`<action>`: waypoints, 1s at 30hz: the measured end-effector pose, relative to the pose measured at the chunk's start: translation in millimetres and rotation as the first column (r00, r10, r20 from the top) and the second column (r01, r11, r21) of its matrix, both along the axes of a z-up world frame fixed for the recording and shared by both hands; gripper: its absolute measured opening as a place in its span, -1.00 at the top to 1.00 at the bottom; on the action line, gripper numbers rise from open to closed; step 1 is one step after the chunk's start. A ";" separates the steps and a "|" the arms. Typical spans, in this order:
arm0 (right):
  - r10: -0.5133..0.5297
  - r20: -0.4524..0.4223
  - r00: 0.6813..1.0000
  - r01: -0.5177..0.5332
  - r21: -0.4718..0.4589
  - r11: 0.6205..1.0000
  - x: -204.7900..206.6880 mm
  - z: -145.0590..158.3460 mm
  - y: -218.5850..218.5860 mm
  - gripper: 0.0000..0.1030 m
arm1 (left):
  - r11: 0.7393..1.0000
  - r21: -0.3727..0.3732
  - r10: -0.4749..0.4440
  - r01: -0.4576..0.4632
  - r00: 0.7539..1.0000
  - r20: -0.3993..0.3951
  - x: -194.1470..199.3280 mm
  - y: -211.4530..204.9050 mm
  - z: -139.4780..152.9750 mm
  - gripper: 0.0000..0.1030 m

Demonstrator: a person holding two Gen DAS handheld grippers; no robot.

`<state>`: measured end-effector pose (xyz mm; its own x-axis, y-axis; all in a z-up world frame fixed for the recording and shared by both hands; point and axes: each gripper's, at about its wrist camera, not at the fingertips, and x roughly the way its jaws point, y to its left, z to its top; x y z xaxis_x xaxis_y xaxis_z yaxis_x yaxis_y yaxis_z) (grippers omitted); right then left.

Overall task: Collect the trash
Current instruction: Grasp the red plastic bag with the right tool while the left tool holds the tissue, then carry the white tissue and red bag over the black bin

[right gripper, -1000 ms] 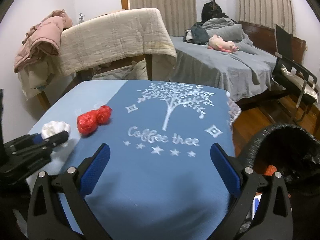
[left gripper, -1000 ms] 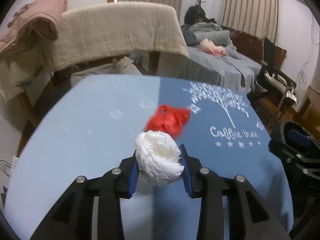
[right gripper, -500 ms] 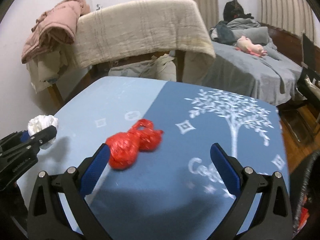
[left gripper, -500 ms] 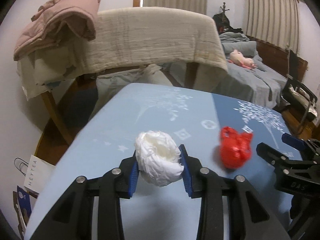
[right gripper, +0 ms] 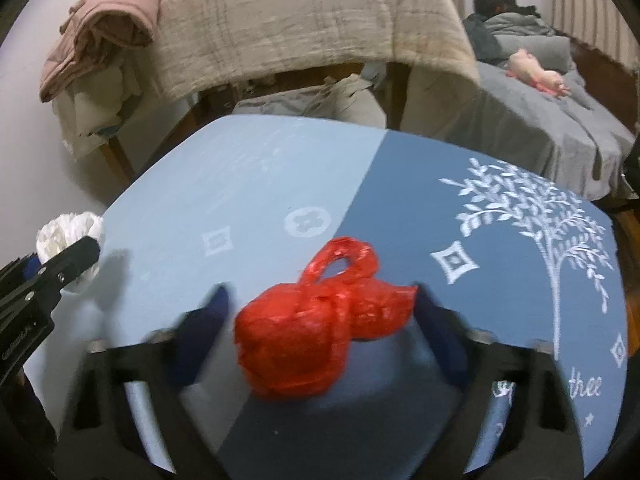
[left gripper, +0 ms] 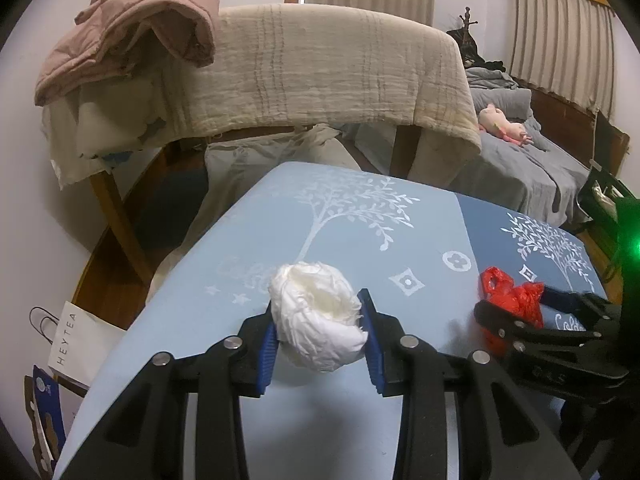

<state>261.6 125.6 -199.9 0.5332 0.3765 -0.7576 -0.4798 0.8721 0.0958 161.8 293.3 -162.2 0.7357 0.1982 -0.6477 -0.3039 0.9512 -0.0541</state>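
A white crumpled paper ball (left gripper: pixel 318 320) hangs just above the blue tablecloth (left gripper: pixel 360 220), and my left gripper (left gripper: pixel 318 314) is shut on it. A knotted red plastic bag (right gripper: pixel 316 332) lies on the cloth near the seam between its light and dark halves. My right gripper (right gripper: pixel 320 312) straddles the bag with its jaws closing. A narrow gap still shows at the left pad, while the right pad is about level with the bag's tip. The left wrist view has the red bag (left gripper: pixel 516 300) between the right gripper's fingers (left gripper: pixel 504 324). The paper ball (right gripper: pixel 68 232) also shows at the left edge of the right wrist view.
Behind the table stands a wooden chair under a beige blanket (left gripper: pixel 320 76), with a pink jacket (left gripper: pixel 132 36) piled on its left. A bed with grey sheets (right gripper: pixel 540 120) is at the back right. A white paper bag (left gripper: pixel 76 340) sits on the floor at the left.
My right gripper has moved left and down onto the red bag, and its jaws have narrowed around it. My left gripper swung left, still holding the white ball.
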 end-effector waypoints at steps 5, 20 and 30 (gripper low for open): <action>0.030 -0.026 0.999 -0.029 0.035 0.999 -4.2 2.0 -1.9 0.00 | 1.000 0.006 -0.001 0.001 1.000 0.006 -3.5 -1.9 5.2 0.29; -0.025 0.093 0.995 0.013 0.136 0.991 -47.9 70.6 -72.5 0.10 | 0.995 0.043 -0.097 0.093 0.992 0.079 -21.3 -60.7 52.4 0.29; -0.094 0.178 0.980 0.064 0.167 0.984 -83.7 119.1 -141.5 0.10 | 0.978 0.051 -0.206 0.201 0.969 0.137 -32.6 -127.3 89.5 0.29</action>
